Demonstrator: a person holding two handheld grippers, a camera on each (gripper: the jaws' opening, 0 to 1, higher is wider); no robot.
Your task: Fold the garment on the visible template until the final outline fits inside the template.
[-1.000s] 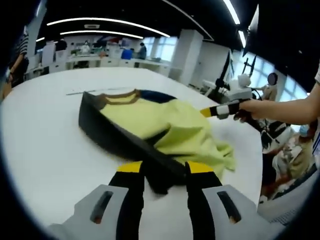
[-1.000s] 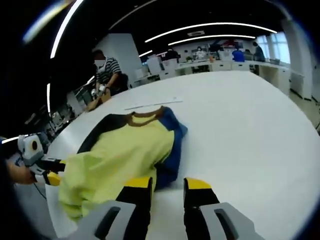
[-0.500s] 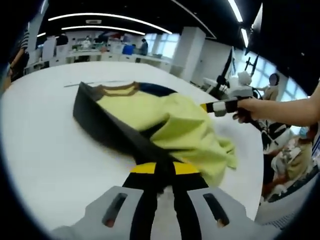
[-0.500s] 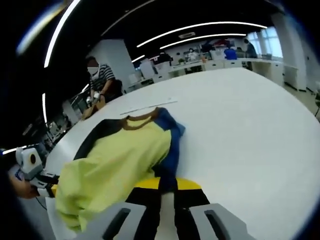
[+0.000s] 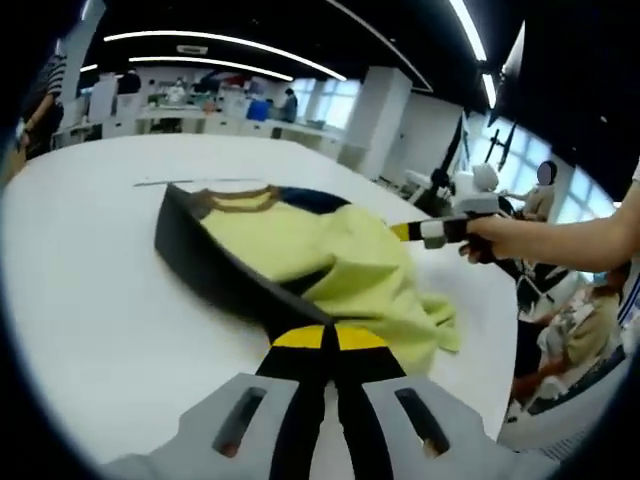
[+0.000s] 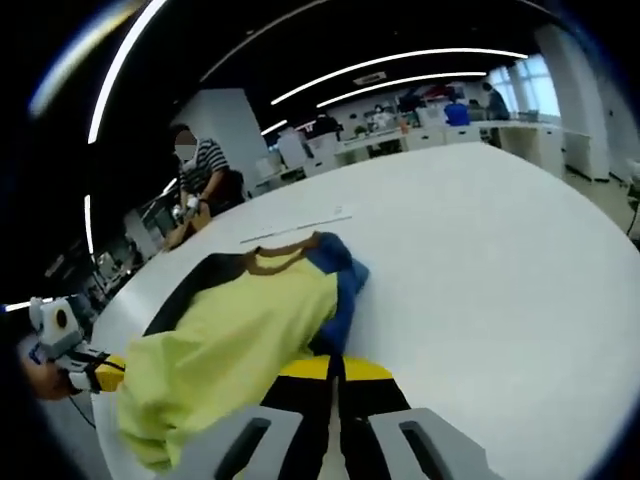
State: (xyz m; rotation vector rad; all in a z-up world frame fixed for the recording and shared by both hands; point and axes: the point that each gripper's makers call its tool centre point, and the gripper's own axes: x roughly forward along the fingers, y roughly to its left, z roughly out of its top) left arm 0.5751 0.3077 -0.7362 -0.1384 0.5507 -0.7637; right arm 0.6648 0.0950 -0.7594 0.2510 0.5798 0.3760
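White table [image 5: 90, 300] is carrying the garment [image 5: 300, 245], lying bunched mid-table with its yellow body over the black and blue sides; can't make out the template. Left gripper [image 5: 325, 338] is pinching the black near edge, right gripper [image 6: 330, 368] the blue one, jaws pressed together on cloth. Looks like mid-fold: next move is probably lifting both edges together and laying them flat toward the collar.

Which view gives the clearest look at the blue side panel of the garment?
The right gripper view: the blue side panel runs unobstructed from the brown collar toward that tool. The left gripper view shows just a dark blue sliver beyond the collar, mostly hidden behind the yellow fabric.
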